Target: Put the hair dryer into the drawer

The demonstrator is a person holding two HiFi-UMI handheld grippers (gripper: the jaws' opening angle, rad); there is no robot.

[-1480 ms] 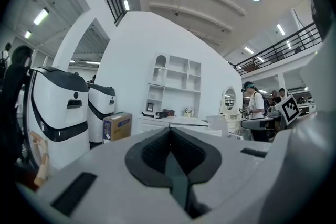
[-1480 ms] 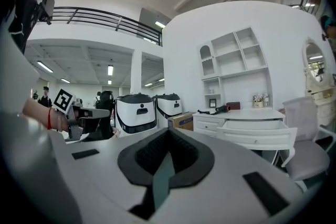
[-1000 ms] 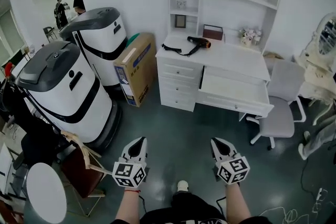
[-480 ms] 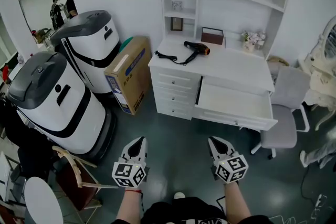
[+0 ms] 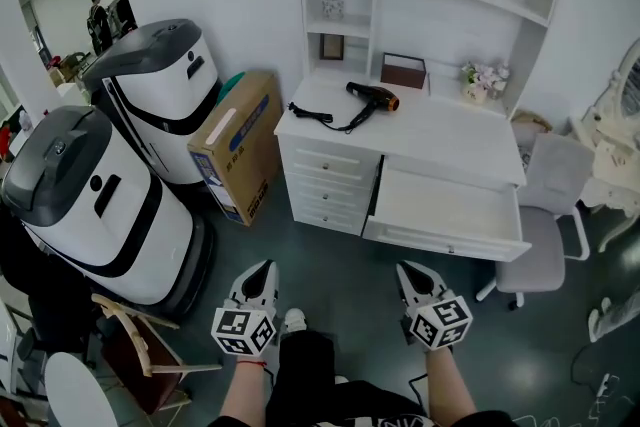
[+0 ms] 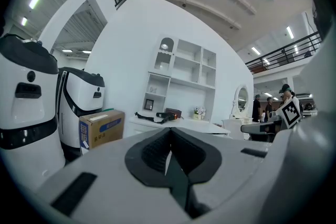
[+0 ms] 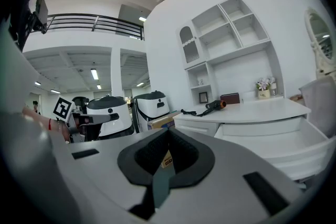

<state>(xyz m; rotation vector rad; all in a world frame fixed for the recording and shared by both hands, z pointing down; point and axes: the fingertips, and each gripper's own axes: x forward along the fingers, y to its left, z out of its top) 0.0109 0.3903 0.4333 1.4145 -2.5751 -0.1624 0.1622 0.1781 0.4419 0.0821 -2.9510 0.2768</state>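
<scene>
A black hair dryer (image 5: pixel 369 96) with an orange nozzle ring lies on the white desk (image 5: pixel 455 131), its black cord (image 5: pixel 315 115) trailing left. The same hair dryer (image 6: pixel 164 115) shows far ahead in the left gripper view, and the hair dryer (image 7: pixel 214 105) again in the right gripper view. Below the desktop a wide drawer (image 5: pixel 445 212) stands pulled out, with nothing in it. My left gripper (image 5: pixel 263 278) and right gripper (image 5: pixel 411 276) hover over the floor well short of the desk, both shut with nothing between them.
Two large white-and-grey machines (image 5: pixel 100 200) and a cardboard box (image 5: pixel 232 147) stand left of the desk. A grey office chair (image 5: pixel 545 235) sits at the right. On the desktop are a dark box (image 5: pixel 402 71) and a flower pot (image 5: pixel 476 82). People stand at the far left.
The desk and open drawer have drawn closer and now sit lower in the head view as I walk toward them. Both grippers keep the same pose, shut.
</scene>
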